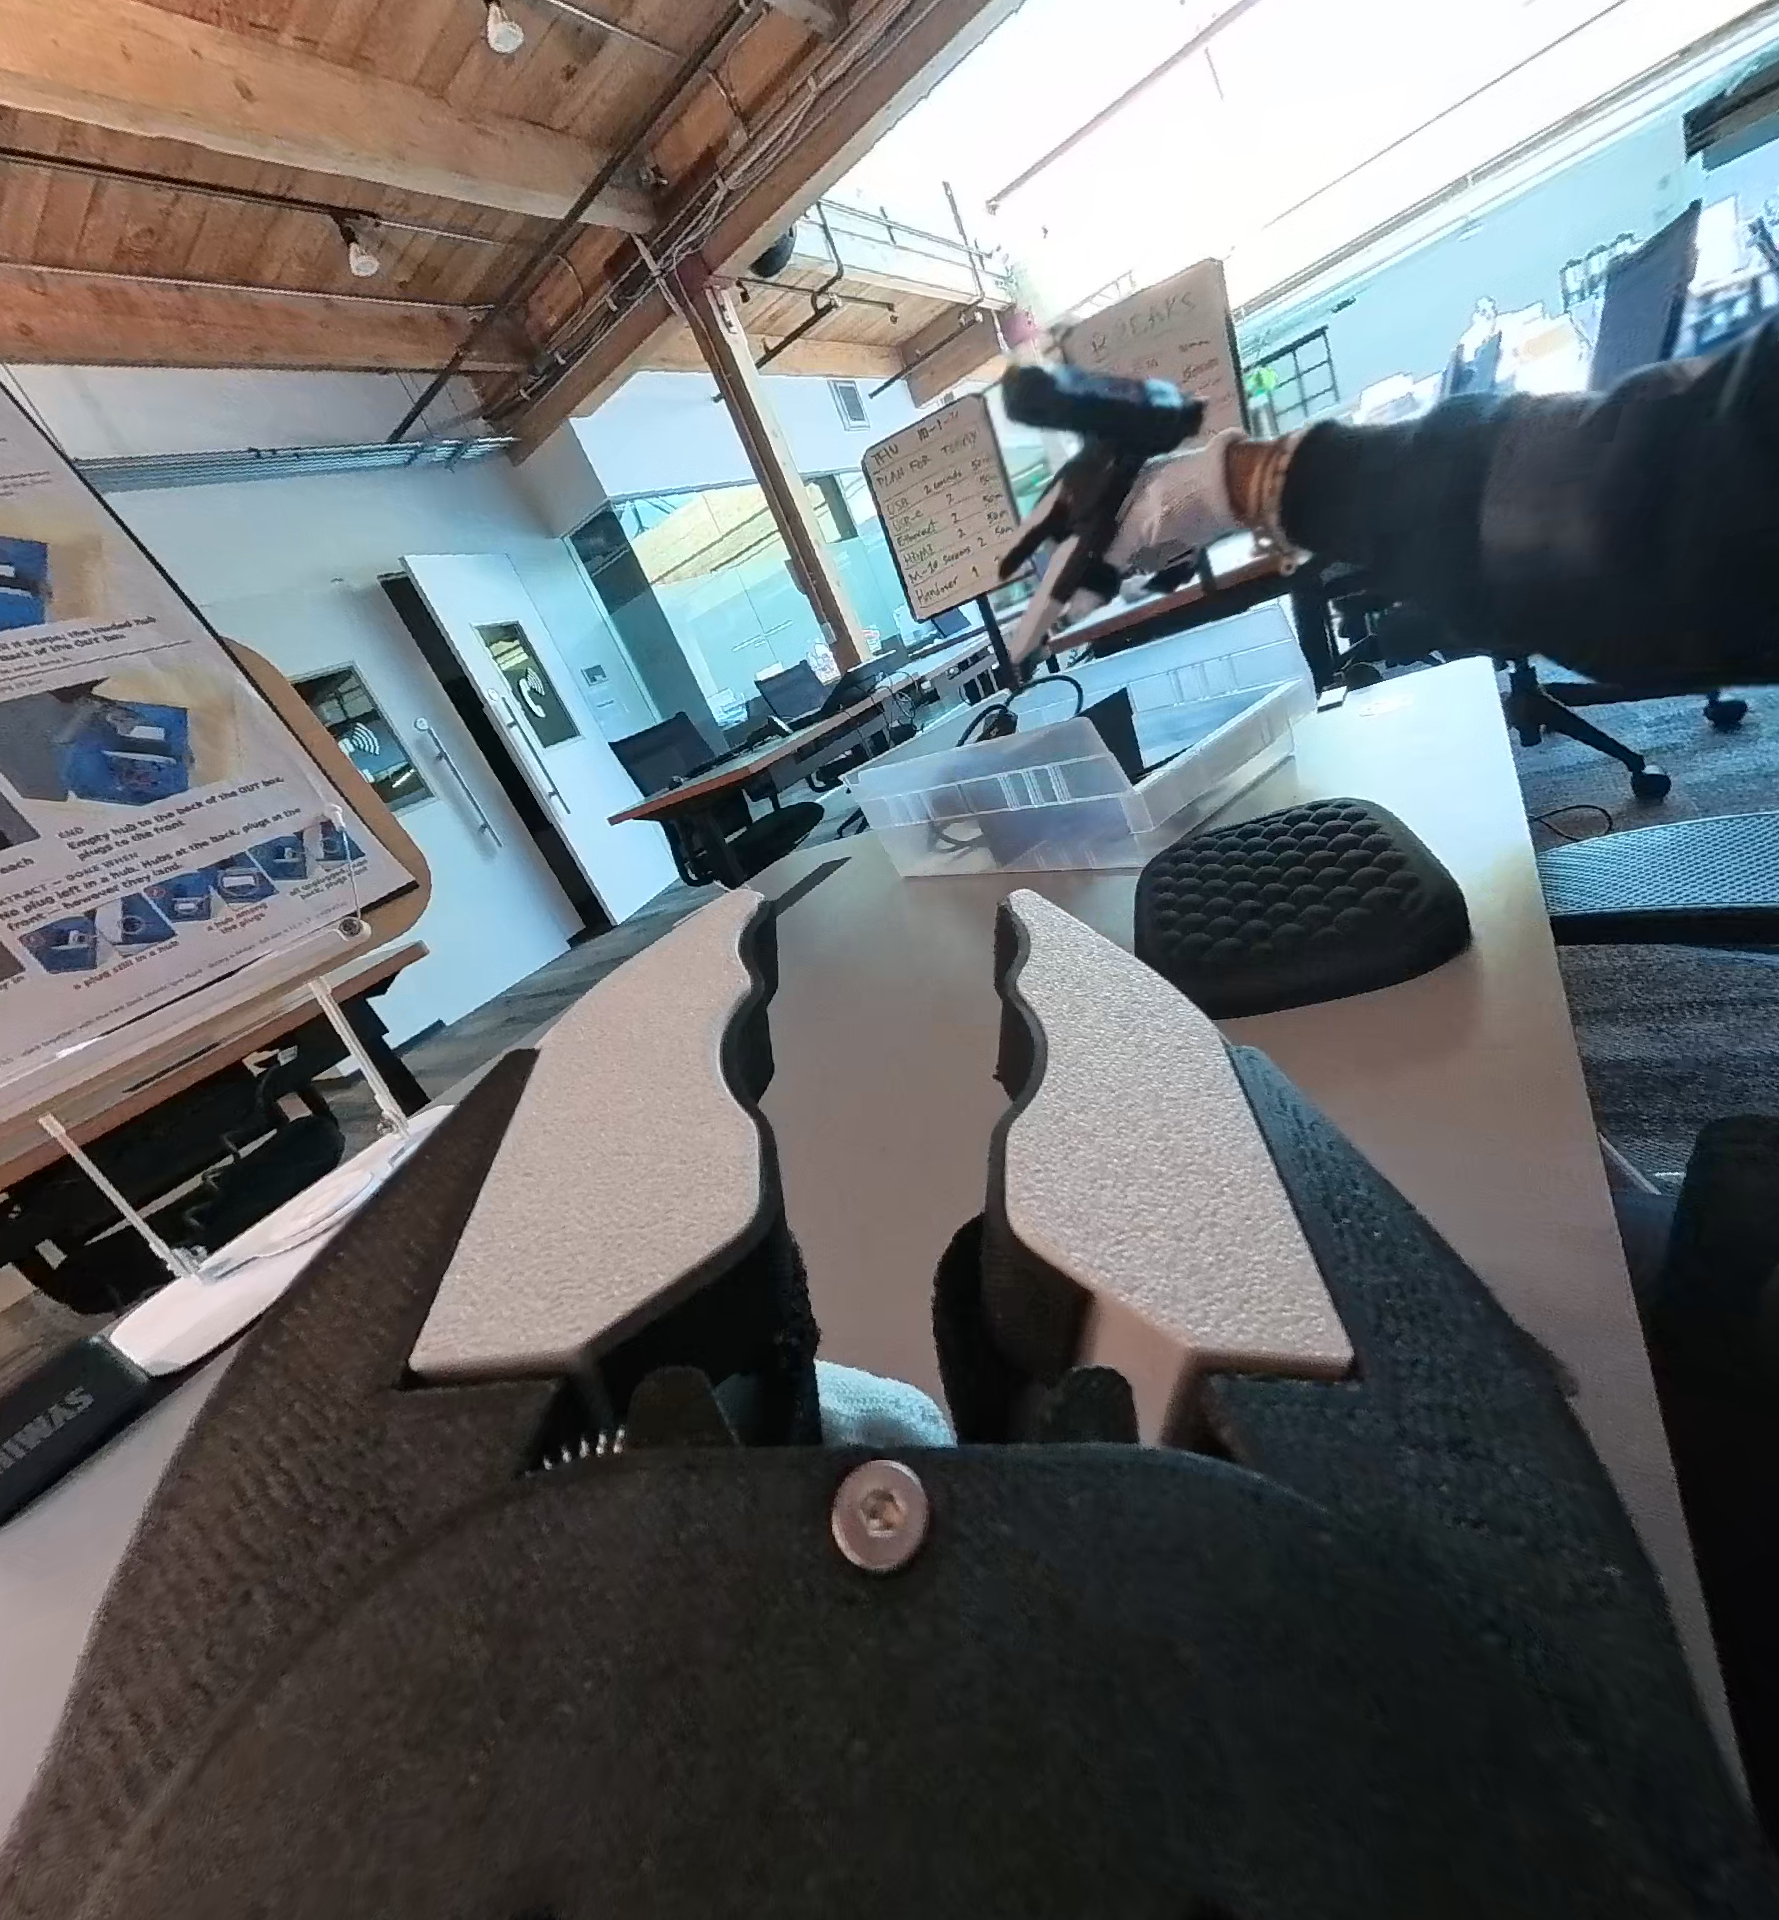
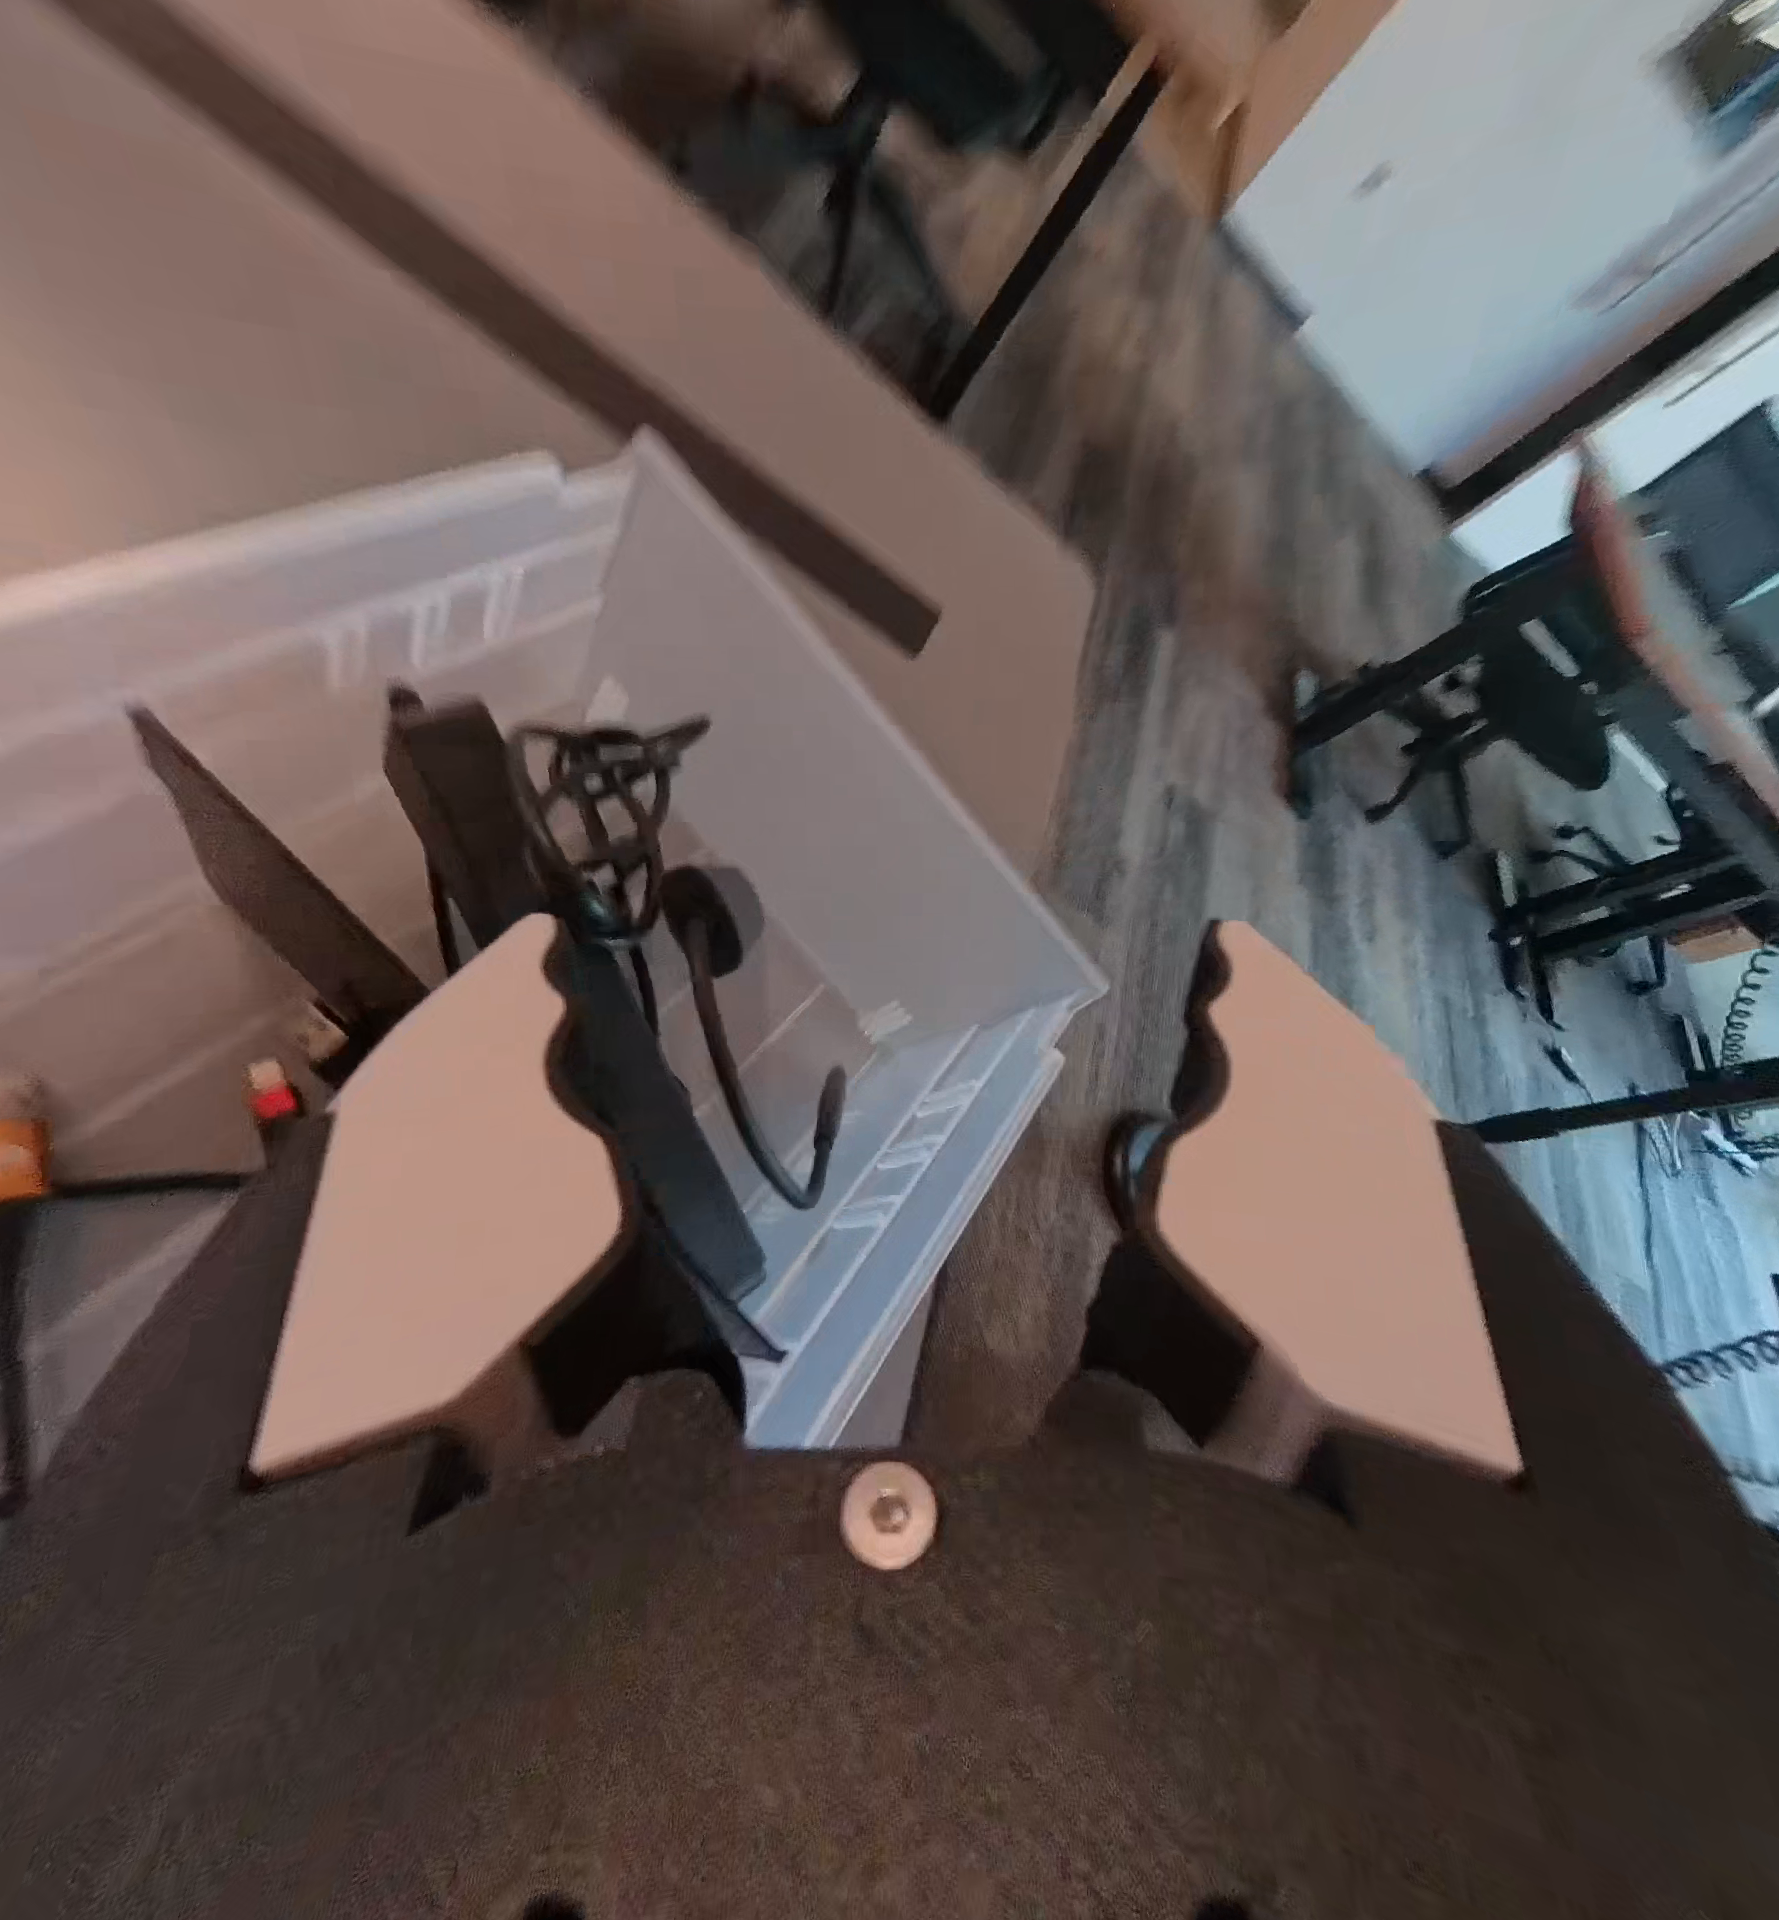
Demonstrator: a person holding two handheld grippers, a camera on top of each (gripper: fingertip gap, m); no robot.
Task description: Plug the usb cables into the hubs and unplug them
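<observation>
Black hubs (image 2: 469, 821) and bundled black cables (image 2: 604, 821) lie in a clear bin (image 2: 926, 831).

Both tongs, left (image 1: 880, 925) and right (image 2: 885, 977), have pale grey wavy-edged fingers on rough black bodies with a silver screw; the person wears a dark sleeve (image 1: 1550, 520), bracelets and white glove.

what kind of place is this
Most likely an open-plan office or workshop in a converted loft: rows of desks with rolling chairs, a handwritten whiteboard on a stand, and an exposed wooden beam ceiling.
</observation>
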